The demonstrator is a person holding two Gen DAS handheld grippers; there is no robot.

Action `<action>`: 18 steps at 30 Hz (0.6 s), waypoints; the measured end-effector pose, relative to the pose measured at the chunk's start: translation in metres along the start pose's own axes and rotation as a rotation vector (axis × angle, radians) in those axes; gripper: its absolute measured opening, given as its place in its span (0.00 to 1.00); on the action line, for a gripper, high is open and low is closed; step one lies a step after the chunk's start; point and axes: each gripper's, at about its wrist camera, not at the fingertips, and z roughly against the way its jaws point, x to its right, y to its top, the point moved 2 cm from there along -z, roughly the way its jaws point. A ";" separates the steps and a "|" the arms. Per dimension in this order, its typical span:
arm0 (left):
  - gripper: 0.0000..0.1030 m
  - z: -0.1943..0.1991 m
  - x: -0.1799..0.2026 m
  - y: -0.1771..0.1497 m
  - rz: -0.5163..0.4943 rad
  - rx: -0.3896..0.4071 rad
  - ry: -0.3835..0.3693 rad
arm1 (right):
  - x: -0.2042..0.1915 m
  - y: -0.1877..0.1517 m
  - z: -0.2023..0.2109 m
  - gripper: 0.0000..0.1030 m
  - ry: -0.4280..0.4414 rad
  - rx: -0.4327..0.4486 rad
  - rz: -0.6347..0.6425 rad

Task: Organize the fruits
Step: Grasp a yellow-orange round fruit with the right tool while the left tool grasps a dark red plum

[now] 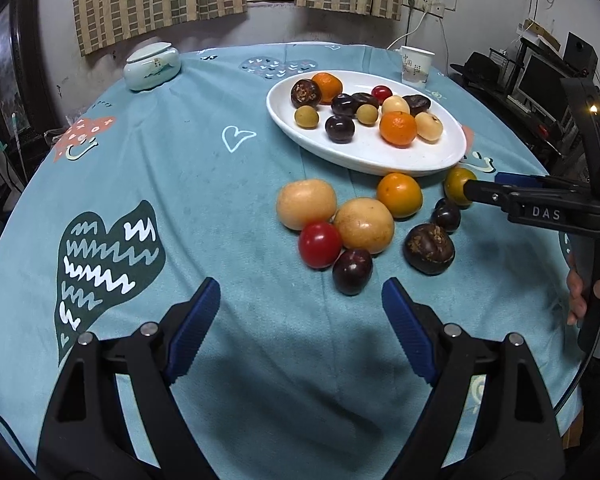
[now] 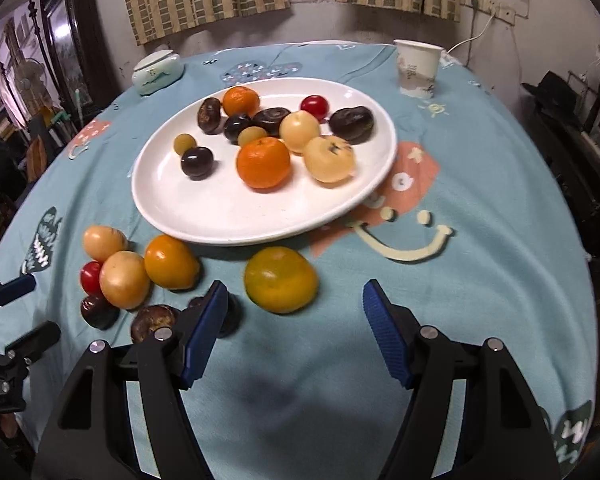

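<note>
A: Where are the fruits lying at this moment?

B: Many are sitting in the white oval plate (image 2: 204,216) on the blue tablecloth (image 1: 180,184). The long axis of the plate is running from near-left to far-right in the right wrist view. In the left wrist view it is running from far-left to near-right.

A: And outside the plate?

B: A group is lying on the cloth just in front of the near rim of the plate. The green-orange mandarin (image 2: 280,279) is resting alone, just beyond the right gripper (image 2: 292,332). To its left an orange mandarin (image 2: 171,263), two pale round fruits, a red tomato (image 1: 320,244) and some dark fruits are touching each other.

A: Which way is the green-orange mandarin pointing?

B: It is nearly round, so I cannot tell its axis or where its stem is facing.

A: How are the tongs standing?

B: The right gripper is standing moderately open and is holding nothing; the mandarin is lying ahead of its blue pads (image 2: 204,332), not between them. The left gripper (image 1: 300,328) is standing wide open over bare cloth, also holding nothing, and a dark plum (image 1: 352,271) is lying just beyond it.

A: Other things?

B: A paper cup (image 2: 417,67) and a pale lidded jar (image 1: 152,65) are standing at the far edge.
</note>
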 end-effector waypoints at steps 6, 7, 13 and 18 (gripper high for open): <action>0.82 -0.005 0.000 0.001 0.006 -0.006 -0.002 | -0.002 0.006 -0.020 0.50 0.001 -0.028 0.003; 0.82 -0.005 0.000 0.001 0.005 -0.008 -0.003 | -0.003 0.007 -0.024 0.48 0.022 -0.037 -0.003; 0.82 -0.005 0.000 0.000 0.007 -0.010 0.003 | -0.008 0.006 -0.025 0.41 0.054 -0.041 -0.014; 0.82 -0.004 0.001 -0.001 0.006 -0.011 0.003 | -0.013 -0.004 0.012 0.41 0.047 0.007 0.002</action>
